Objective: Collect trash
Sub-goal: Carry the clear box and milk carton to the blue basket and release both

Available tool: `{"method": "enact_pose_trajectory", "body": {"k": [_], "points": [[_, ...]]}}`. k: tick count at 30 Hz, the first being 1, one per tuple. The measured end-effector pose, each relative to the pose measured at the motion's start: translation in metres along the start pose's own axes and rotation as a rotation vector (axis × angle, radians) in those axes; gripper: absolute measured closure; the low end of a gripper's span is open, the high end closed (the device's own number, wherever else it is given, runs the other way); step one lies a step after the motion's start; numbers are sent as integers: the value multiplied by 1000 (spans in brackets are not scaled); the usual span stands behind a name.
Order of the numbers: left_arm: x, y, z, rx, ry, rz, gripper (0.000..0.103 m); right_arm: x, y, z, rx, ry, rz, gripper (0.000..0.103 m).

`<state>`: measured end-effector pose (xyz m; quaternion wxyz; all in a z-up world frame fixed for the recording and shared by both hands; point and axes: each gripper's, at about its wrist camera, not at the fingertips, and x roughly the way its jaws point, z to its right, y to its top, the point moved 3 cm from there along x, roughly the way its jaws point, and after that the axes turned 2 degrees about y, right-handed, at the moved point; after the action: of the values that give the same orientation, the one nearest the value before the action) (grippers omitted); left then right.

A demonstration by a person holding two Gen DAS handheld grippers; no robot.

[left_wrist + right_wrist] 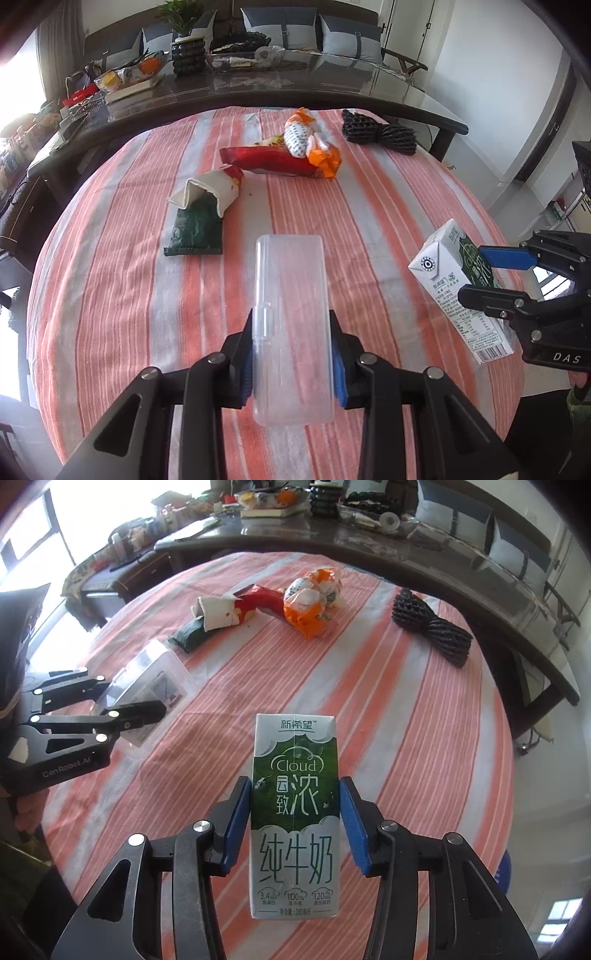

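The left gripper has its fingers closed on a clear box; the right gripper clamps a milk carton between its 2 fingers. Both hang above the striped counter. Wrappers lie beyond the fingers, so grips should stay firm during the carry.

Home living-dining room, cushioned sofa, potted plant, striped tablecloth, cluttered dark table

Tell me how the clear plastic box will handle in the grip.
The clear box looks stiff: its walls keep their shape between the left gripper pads. It appears empty, so probably light. The smooth, glossy plastic may slip, and with most of its length sticking out past the pads, it could pivot if jolted.
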<state>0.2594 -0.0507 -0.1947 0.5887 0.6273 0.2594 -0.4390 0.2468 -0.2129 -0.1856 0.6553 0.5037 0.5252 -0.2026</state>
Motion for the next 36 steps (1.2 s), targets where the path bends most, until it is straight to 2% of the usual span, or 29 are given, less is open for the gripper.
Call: {"method": "enact_pose_trajectory", "body": {"k": [5, 10, 15, 18, 20, 24, 29, 36], "points": [[-16, 3, 47, 33, -81, 19, 70, -29, -22, 30, 118, 59, 52, 54], [-21, 14, 111, 89, -160, 35, 70, -68, -50, 81, 235, 49, 129, 54], [-13, 30, 184, 112, -268, 39, 70, -105, -92, 158, 399, -27, 206, 54], [-4, 37, 234, 138, -323, 45, 70, -120, -121, 208, 470, -131, 237, 54], [4, 39, 266, 165, -354, 44, 70, -124, -143, 240, 520, -204, 245, 54], [27, 45, 329, 195, -402, 22, 70, -121, -179, 296, 630, -278, 259, 54], [58, 59, 385, 206, -439, 0, 70, -112, -212, 342, 691, -383, 283, 54], [106, 63, 444, 229, -455, -35, 70, -94, -254, 392, 799, -377, 257, 54]]}}
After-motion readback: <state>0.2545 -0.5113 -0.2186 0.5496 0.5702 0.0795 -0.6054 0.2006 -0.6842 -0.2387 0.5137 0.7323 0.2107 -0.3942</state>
